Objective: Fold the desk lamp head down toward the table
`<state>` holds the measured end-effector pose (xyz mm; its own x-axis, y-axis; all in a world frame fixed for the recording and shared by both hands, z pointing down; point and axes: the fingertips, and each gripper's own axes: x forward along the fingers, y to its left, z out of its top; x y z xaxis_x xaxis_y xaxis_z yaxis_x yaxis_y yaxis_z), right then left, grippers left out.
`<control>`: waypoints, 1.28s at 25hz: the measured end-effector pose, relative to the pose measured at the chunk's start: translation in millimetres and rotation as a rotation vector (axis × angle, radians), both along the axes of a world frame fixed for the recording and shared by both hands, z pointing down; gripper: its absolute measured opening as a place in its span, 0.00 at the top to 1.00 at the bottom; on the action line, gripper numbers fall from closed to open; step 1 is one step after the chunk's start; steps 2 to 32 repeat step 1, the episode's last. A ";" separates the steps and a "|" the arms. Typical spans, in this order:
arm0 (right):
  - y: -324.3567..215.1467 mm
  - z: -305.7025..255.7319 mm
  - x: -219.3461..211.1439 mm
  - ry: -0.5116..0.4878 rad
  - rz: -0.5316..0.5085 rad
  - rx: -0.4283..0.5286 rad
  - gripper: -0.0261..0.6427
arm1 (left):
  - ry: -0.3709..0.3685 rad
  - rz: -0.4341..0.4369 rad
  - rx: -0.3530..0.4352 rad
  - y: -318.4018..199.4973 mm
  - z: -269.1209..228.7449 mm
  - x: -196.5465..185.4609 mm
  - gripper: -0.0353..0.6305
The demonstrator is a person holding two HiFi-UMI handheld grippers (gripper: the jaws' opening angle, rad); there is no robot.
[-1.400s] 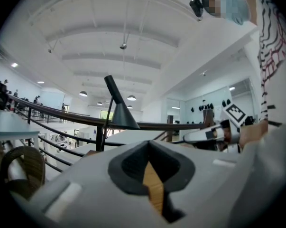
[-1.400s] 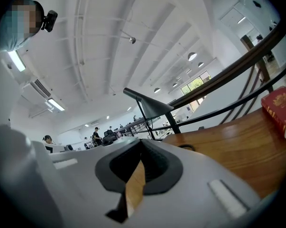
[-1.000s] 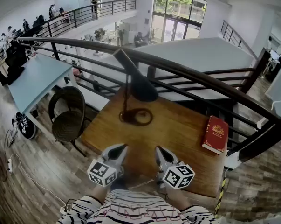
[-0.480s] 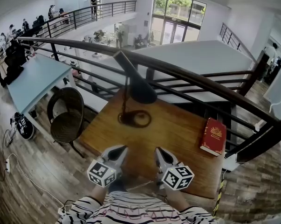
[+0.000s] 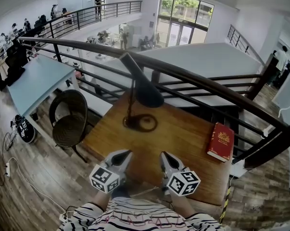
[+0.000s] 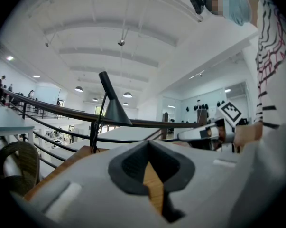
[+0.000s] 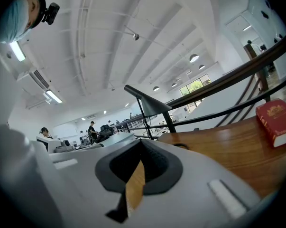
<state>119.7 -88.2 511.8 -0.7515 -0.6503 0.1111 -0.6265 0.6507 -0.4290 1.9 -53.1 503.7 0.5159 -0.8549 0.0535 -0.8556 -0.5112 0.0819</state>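
Note:
A black desk lamp stands at the far side of the wooden table (image 5: 183, 134). Its ring base (image 5: 141, 123) lies flat, a thin stem (image 5: 131, 100) rises from it, and the cone head (image 5: 145, 91) tilts up and left. My left gripper (image 5: 125, 154) and right gripper (image 5: 164, 155) hover side by side over the near edge, both shut with nothing between their fingers, well short of the lamp. In the left gripper view the lamp head (image 6: 115, 111) shows beyond the shut left gripper (image 6: 150, 148). The right gripper view shows the lamp head (image 7: 151, 106) beyond the shut right gripper (image 7: 142, 148).
A red book (image 5: 220, 142) lies at the table's right edge, and it shows as well in the right gripper view as the red book (image 7: 277, 120). A dark railing (image 5: 202, 83) runs right behind the table. A wicker chair (image 5: 69, 117) stands to the left.

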 end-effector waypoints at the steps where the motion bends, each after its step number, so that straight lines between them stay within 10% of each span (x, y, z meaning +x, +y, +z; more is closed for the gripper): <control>1: 0.2 0.0 -1.1 0.000 0.001 0.001 0.96 | 0.001 0.000 0.000 0.7 0.1 -1.4 0.94; 32: 0.2 0.0 -1.1 0.000 0.001 0.001 0.96 | 0.001 0.000 0.000 0.7 0.1 -1.4 0.94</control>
